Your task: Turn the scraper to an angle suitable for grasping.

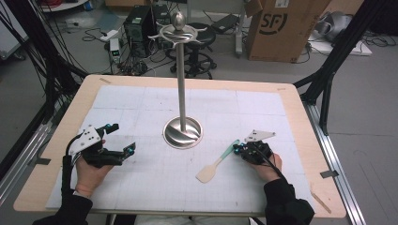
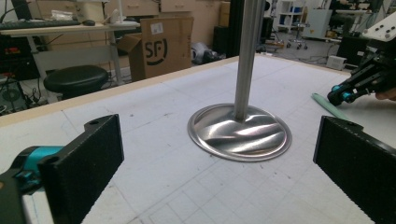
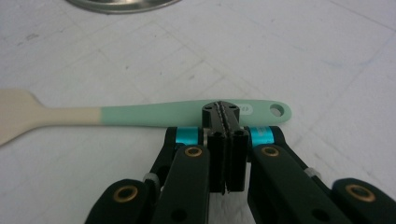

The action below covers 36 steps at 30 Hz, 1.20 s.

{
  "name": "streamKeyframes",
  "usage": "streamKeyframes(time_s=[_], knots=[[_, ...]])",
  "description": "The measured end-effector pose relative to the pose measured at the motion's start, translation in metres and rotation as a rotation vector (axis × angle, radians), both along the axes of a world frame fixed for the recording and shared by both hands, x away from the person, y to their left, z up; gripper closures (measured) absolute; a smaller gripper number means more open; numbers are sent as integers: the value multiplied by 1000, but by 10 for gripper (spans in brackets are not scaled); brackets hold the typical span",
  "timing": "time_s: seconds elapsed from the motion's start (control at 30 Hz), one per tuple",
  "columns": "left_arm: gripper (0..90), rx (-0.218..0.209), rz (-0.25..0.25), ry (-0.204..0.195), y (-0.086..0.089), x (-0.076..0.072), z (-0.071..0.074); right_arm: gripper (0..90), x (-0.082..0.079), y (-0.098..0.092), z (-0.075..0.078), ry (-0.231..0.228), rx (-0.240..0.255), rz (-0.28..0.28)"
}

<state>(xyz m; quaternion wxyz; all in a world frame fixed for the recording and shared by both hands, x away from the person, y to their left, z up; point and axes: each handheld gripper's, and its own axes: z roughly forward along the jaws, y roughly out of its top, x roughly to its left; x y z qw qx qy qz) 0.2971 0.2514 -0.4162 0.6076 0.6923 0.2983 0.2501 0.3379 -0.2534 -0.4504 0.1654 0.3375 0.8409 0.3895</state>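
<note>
Spatula (image 3: 140, 114) is lying flat as right gripper (image 3: 226, 112), jaws clenched empty, is nosing its handle for pickup; left gripper (image 2: 219, 163) is idling released.

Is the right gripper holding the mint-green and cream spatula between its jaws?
No: in the right gripper view the right gripper has its jaws pressed together with nothing between them, at the mint-green and cream spatula lying flat on the mat.

Spatula (image 1: 213, 168) with mint-green handle and cream blade, flat on the white mat, near the stand's base.
</note>
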Motion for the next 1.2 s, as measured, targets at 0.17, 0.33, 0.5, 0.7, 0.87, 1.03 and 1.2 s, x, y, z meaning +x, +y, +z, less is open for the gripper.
streamKeyframes(time_s=[0.17,0.33,0.5,0.7,0.87,1.03,1.2], knots=[[22,3,-4,8,0,1,-1,899,-3,3,2,-15,-27,13],[22,3,-2,11,0,2,-1,898,-15,17,10,-23,34,73],[22,14,-1,10,0,0,-2,898,-19,46,10,-4,27,134],[22,13,4,16,1,0,-2,898,-20,66,6,42,12,160],[22,15,5,17,1,0,-2,898,-20,73,4,56,4,170],[22,12,7,19,1,1,-3,899,-23,75,4,61,-3,171],[22,9,5,19,1,1,-3,899,-28,71,3,78,8,168]])
